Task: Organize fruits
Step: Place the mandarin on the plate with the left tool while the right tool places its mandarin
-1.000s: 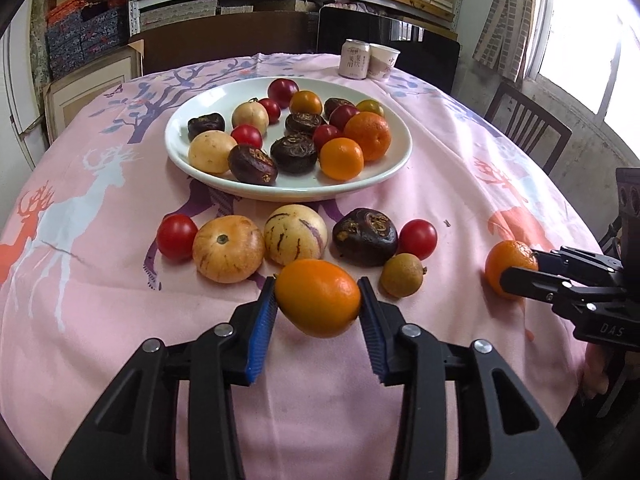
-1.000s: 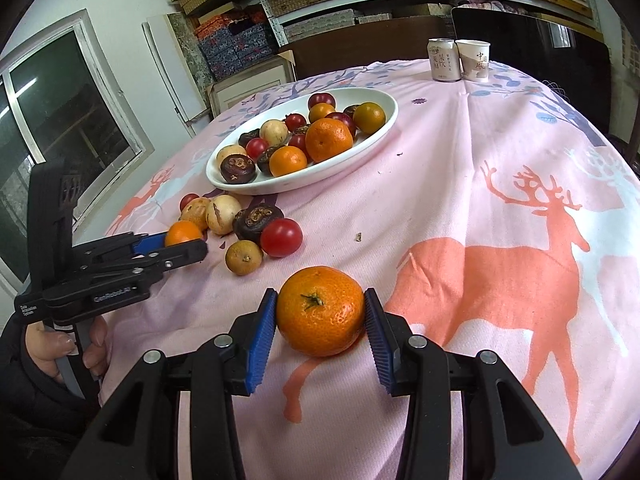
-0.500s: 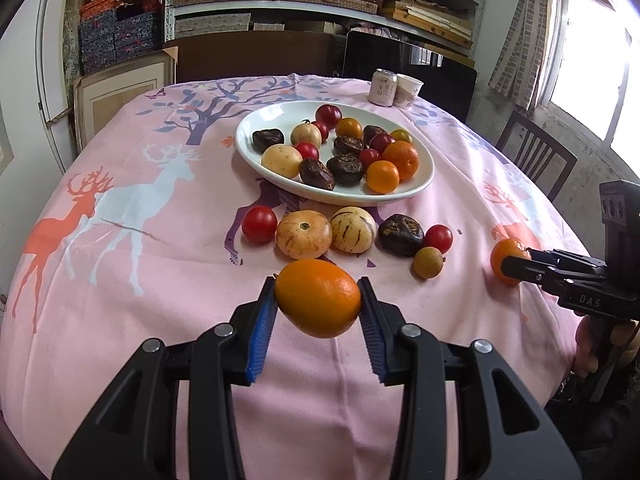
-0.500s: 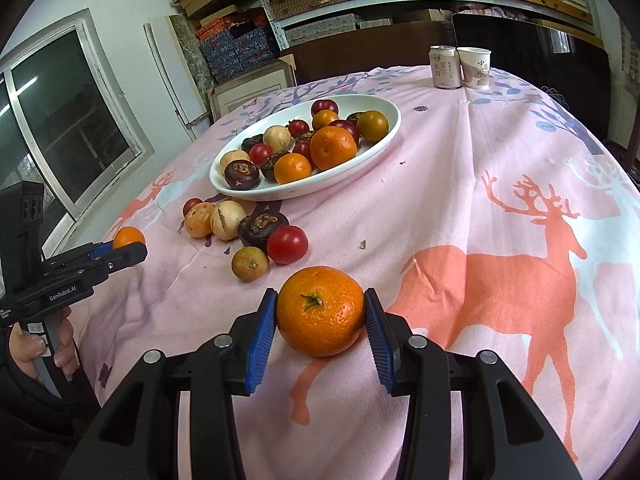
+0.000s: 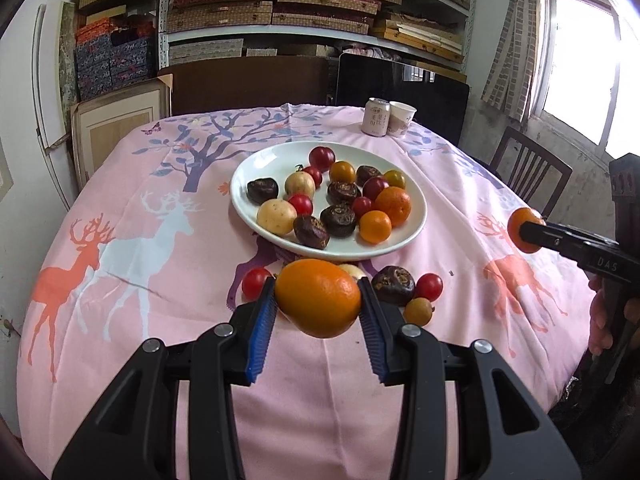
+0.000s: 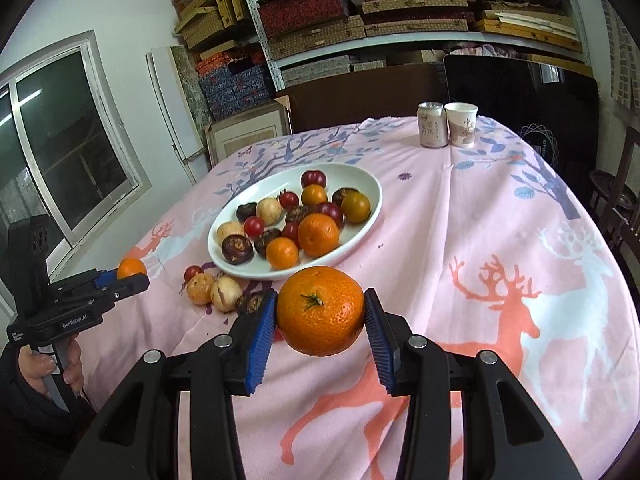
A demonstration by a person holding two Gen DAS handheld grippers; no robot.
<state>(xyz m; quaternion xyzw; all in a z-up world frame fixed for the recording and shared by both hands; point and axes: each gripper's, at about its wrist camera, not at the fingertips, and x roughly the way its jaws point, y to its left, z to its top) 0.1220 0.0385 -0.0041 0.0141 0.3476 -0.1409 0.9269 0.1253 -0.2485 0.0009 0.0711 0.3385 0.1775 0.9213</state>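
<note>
My left gripper point(image 5: 318, 300) is shut on a smooth orange point(image 5: 318, 298), held in the air above the near part of the table. My right gripper point(image 6: 320, 312) is shut on a mandarin point(image 6: 320, 310) with a green stem scar, also lifted off the cloth. A white oval plate point(image 5: 416, 216) in mid-table holds several oranges, red tomatoes, dark brown fruits and pale round ones. In front of the plate lie loose fruits: a red tomato point(image 5: 256, 282), a dark fruit point(image 5: 393, 284), another tomato point(image 5: 429, 286) and a small brown fruit point(image 5: 418, 311).
A pink deer-print cloth point(image 5: 132, 248) covers the round table. A drink can point(image 5: 376, 117) and a paper cup point(image 5: 402, 119) stand at the far edge. Shelves with boxes fill the back wall. A chair point(image 5: 528, 172) stands at the right. A hand point(image 6: 48, 364) grips the left handle.
Both grippers have risen with their fruits; the mandarin has left the cloth. The plate and loose fruits now appear farther away and lower in both views.
</note>
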